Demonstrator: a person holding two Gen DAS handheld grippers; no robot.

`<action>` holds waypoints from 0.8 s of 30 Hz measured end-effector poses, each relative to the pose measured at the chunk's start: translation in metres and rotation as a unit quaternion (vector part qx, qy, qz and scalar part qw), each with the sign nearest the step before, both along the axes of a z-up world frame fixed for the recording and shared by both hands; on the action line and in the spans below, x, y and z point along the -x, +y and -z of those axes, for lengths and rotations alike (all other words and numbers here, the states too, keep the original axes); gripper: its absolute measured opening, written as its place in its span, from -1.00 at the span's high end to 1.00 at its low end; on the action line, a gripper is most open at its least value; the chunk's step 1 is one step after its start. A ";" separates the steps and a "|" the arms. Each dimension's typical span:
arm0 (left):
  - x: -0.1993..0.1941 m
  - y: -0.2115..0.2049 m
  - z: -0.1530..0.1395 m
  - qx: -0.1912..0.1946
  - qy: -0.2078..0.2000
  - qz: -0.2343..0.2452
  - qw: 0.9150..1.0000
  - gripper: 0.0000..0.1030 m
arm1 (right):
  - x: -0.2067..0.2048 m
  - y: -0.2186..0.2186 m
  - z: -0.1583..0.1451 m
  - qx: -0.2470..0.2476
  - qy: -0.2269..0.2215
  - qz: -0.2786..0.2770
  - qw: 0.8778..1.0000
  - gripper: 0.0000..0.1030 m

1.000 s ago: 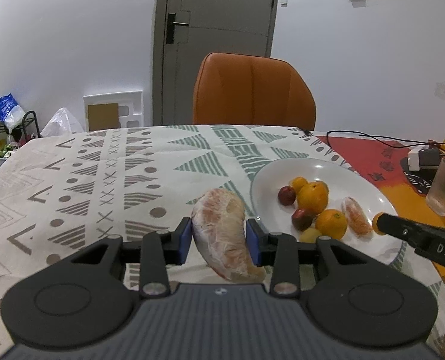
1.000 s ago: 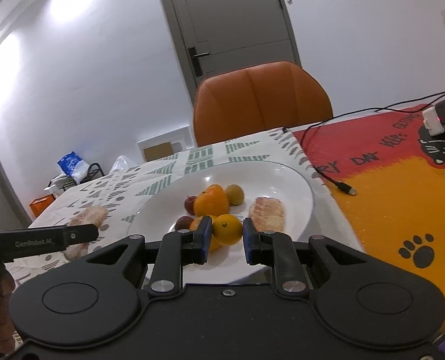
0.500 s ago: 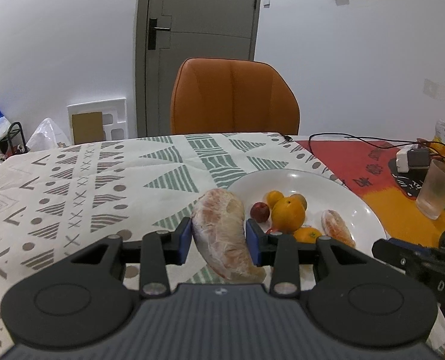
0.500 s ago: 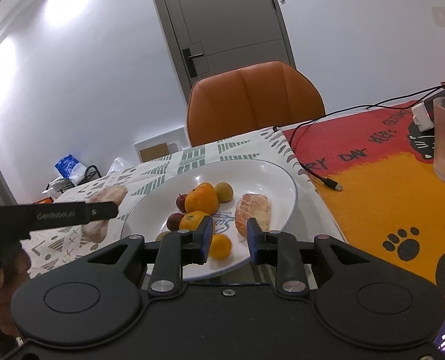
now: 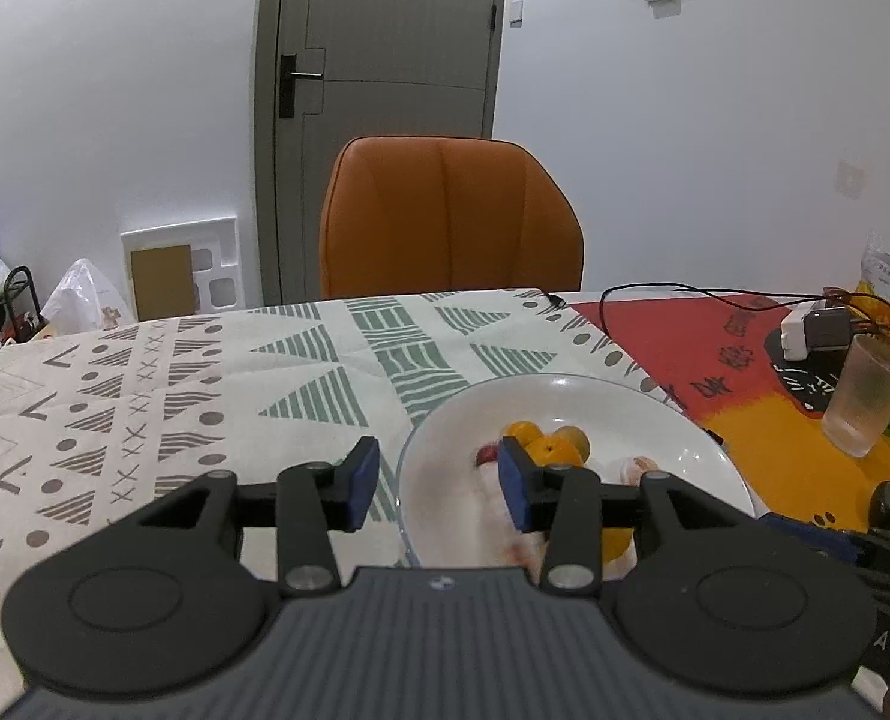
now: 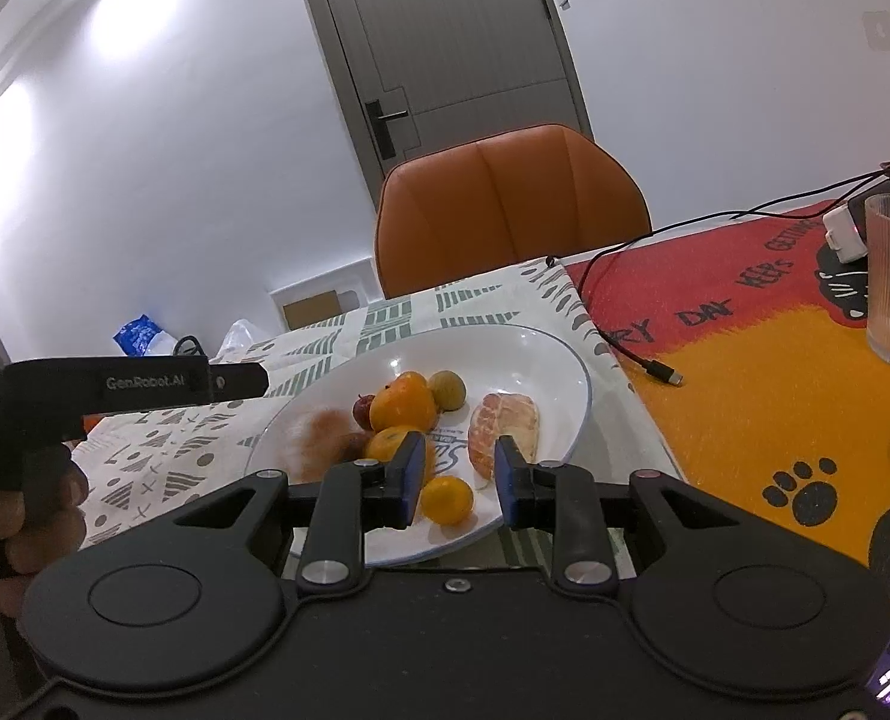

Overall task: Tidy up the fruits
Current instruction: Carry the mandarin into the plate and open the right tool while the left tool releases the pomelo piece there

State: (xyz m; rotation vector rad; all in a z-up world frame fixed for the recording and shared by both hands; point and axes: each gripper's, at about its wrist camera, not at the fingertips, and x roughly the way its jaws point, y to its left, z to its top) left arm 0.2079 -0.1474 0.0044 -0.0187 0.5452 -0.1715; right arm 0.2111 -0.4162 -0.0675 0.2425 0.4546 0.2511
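Left wrist view: left gripper [image 5: 439, 483] spread wide, empty, above near-left rim of round white ceramic plate [image 5: 655, 402]; blurred pale peeled pomelo wedge [image 5: 493, 516] on plate.

Right wrist view: right gripper [image 6: 460, 483] open over plate's near edge, small orange tangerine [image 6: 446, 500] resting loose between fingers.

the left gripper [image 5: 438, 483] is level, its blue-padded jaws spread wide and gripping nothing. the right gripper [image 6: 459, 483] is level too, its jaws parted and gripping nothing.
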 end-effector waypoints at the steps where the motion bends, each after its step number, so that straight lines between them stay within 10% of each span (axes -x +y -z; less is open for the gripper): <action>1: 0.001 0.001 0.000 0.000 0.002 -0.002 1.000 0.16 | 0.000 0.000 0.000 -0.001 0.000 -0.001 1.000 0.46; 24: 0.050 0.042 -0.012 0.001 0.001 -0.045 0.999 -0.47 | 0.023 0.022 -0.014 -0.006 -0.021 -0.026 0.999 -0.13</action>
